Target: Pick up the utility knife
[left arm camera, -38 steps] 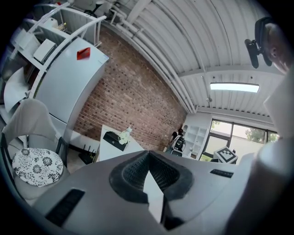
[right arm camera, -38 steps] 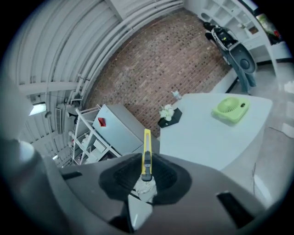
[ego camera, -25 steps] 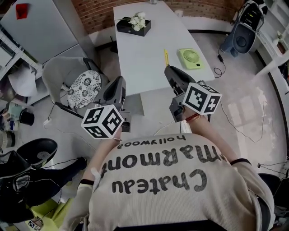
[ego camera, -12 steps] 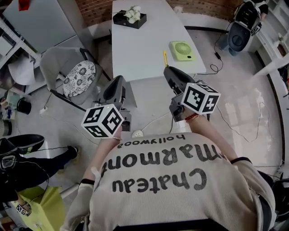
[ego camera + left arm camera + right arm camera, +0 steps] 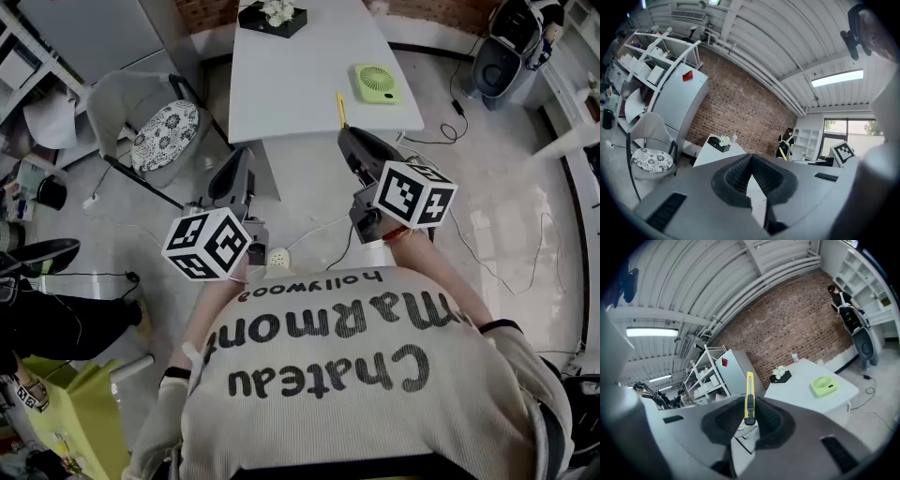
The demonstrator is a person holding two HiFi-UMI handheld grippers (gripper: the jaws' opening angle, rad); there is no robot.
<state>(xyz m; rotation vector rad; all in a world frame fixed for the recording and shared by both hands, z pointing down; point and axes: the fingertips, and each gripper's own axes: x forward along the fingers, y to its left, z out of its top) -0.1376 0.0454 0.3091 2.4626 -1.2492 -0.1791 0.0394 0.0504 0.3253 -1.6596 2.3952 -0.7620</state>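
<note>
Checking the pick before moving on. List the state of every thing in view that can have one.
right hand-held gripper: shut on the utility knife.
utility knife: gripped at its near end, off the table; blade too small to tell.
left hand-held gripper: jaws together at the tips, nothing between them.
green fan: lying flat on the table; cannot tell if it is running.
chair: upright, unoccupied.

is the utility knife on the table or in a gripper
In the right gripper: its view shows the yellow utility knife clamped between the pads, sticking out ahead, off the table.
</note>
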